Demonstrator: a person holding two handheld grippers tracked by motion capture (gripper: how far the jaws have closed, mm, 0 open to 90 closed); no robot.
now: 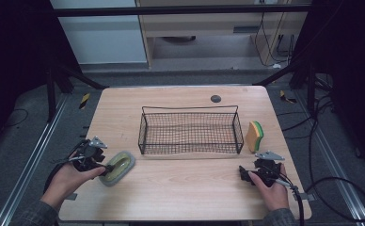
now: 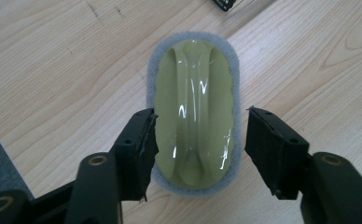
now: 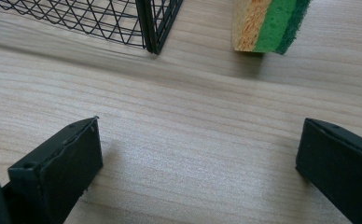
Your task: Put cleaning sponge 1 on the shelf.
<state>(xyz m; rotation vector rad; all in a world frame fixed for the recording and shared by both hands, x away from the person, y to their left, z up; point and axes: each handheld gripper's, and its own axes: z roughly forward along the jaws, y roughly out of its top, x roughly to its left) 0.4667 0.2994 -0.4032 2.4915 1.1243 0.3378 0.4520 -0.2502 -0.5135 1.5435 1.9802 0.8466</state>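
Two hand-held grippers at a wooden table, the left one placed around a handled scrubbing pad.

In the high view, the wire basket (image 1: 190, 130) stands in the middle of the table (image 1: 180, 197), and a yellow-green sponge (image 1: 254, 136) stands on its edge just beside the basket's right end. The left gripper (image 1: 106, 166) is at the lower left of the frame, at the scrubbing pad (image 1: 118, 167); the right gripper (image 1: 243, 172) is at the lower right, over bare wood. In the left gripper view, the pad (image 2: 194, 112) lies flat in the centre, and the jaws stand apart on both sides of its near end, the left jaw at its edge, the right jaw with a small gap. In the right gripper view, the jaws are wide open over the table; the basket corner (image 3: 153, 23) is at the upper left and the sponge (image 3: 268, 23) at the upper right.
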